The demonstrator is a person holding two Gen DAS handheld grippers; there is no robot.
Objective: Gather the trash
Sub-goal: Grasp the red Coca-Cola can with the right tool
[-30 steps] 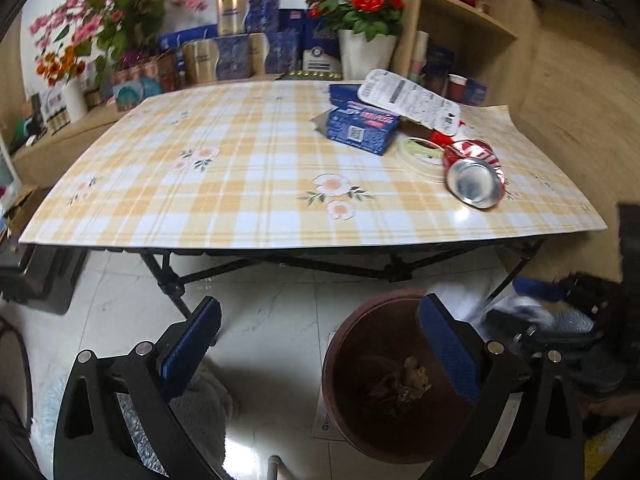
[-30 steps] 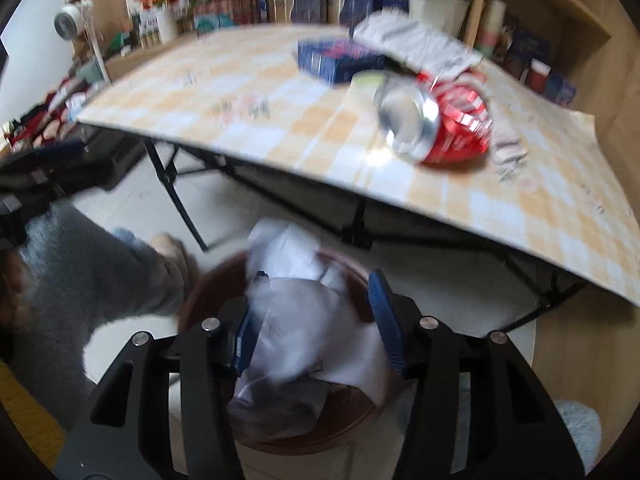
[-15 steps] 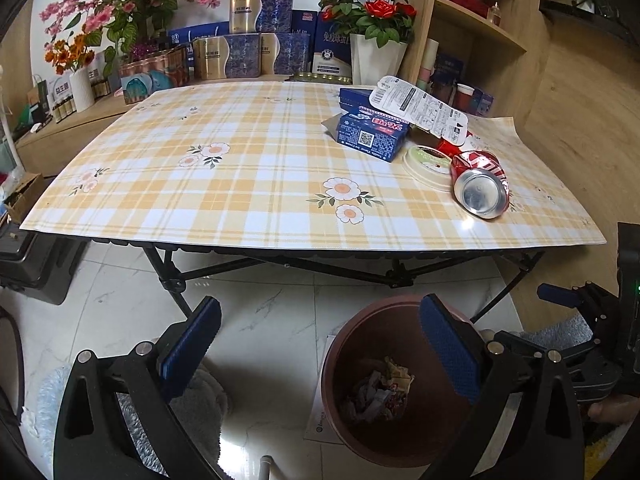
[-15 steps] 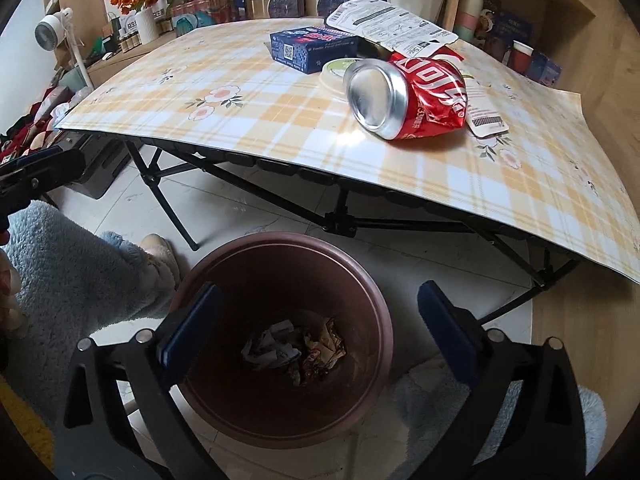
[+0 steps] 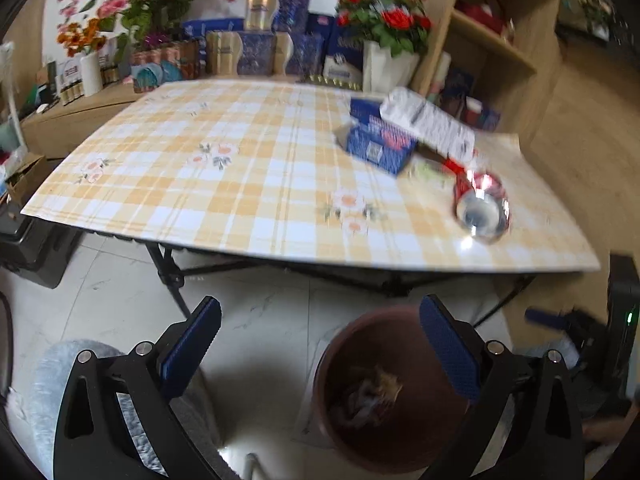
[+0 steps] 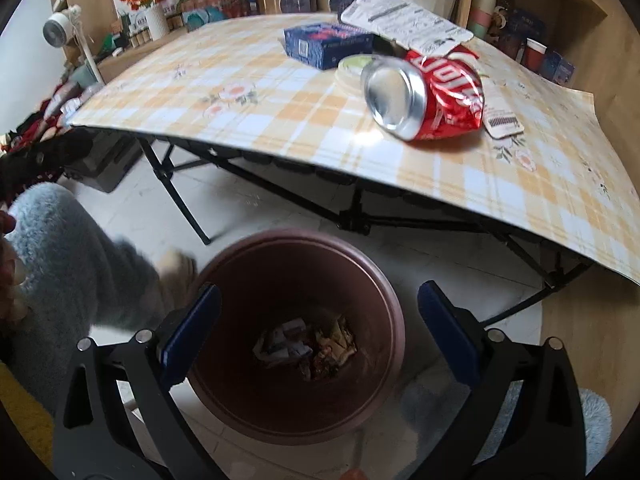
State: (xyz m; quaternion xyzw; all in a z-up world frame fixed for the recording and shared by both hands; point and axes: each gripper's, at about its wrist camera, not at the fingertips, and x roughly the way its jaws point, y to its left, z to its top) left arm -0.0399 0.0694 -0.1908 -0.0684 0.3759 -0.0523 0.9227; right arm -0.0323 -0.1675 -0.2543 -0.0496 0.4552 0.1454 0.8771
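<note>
Brown plastic bin point(image 6: 296, 340) sat on the floor right under the right gripper point(image 6: 318, 334), w/ crumpled wrappers and paper scraps point(image 6: 306, 346) lying at the bottom. Right jaws had just been opening and stood wide apart, nothing between the blue pads, so that hand was free. Left gripper point(image 5: 320, 346) was likewise spread wide and empty, hovering over bare floor just left of the same bin point(image 5: 384, 396); the left view was blurred, so fine detail there couldn't be read.

Farther out and higher, past the near table edge point(image 6: 360, 176), lay the crushed red can point(image 6: 426, 98). From the right gripper it was up and ahead, a bit to the right, near the front edge. It lay on its side, silver base turned toward the camera, long axis running away and rightward. In the left view the can point(image 5: 482, 208) sat far off to the right, near the table's right corner, so the right hand looked the nearer one, prob. the better pick for it.

Just behind the can: a pale round lid point(image 6: 354, 72), a small barcode tag point(image 6: 502, 122) touching its right side, then a blue box point(image 6: 328, 46) and a white printed packet point(image 6: 408, 26) resting across the box's far end. All still on the table, not yet binned.
</note>
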